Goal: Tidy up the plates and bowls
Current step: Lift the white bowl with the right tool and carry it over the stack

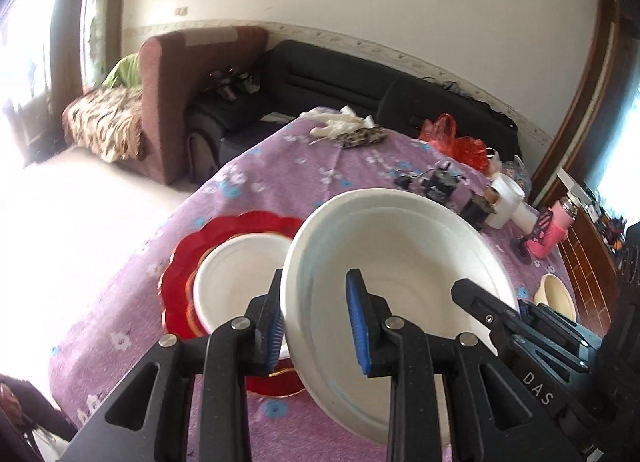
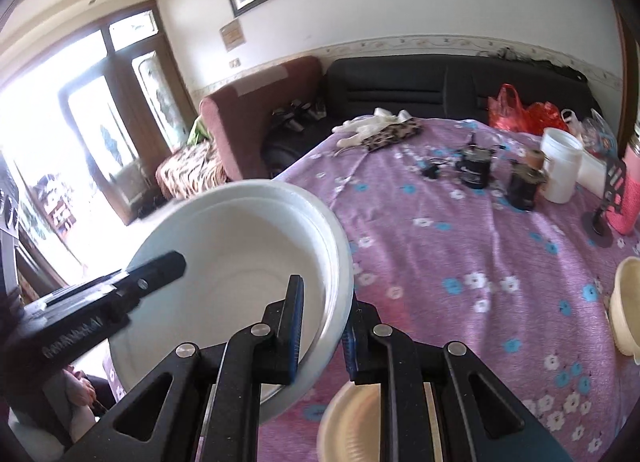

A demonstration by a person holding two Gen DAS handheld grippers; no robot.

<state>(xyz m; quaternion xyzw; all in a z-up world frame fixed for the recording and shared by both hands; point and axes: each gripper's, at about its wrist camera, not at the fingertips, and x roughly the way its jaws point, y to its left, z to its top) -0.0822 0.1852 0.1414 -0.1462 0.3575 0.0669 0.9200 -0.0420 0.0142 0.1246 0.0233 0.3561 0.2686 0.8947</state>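
A large white bowl (image 1: pixel 400 254) hangs above the purple flowered tablecloth (image 1: pixel 280 166), gripped at opposite rims. My left gripper (image 1: pixel 316 274) is shut on its left rim, one pad outside and one inside. My right gripper (image 2: pixel 324 294) is shut on the right rim of the same bowl (image 2: pixel 240 254). In the left wrist view, the right gripper's black fingers (image 1: pixel 480 302) show at the bowl's far rim. Below and to the left lies a red scalloped plate (image 1: pixel 180 274) with a smaller white bowl (image 1: pixel 236 282) on it. A cream bowl (image 2: pixel 628 302) sits at the right, and a cream dish (image 2: pixel 352 422) lies under my right gripper.
At the table's far side stand a white cup (image 2: pixel 560 166), a pink bottle (image 2: pixel 632 198), small dark devices (image 2: pixel 476 166), a red bag (image 2: pixel 520 110) and white gloves (image 2: pixel 368 122). The table's edge drops off to the left towards a brown armchair (image 1: pixel 176 102) and a dark sofa (image 1: pixel 340 74).
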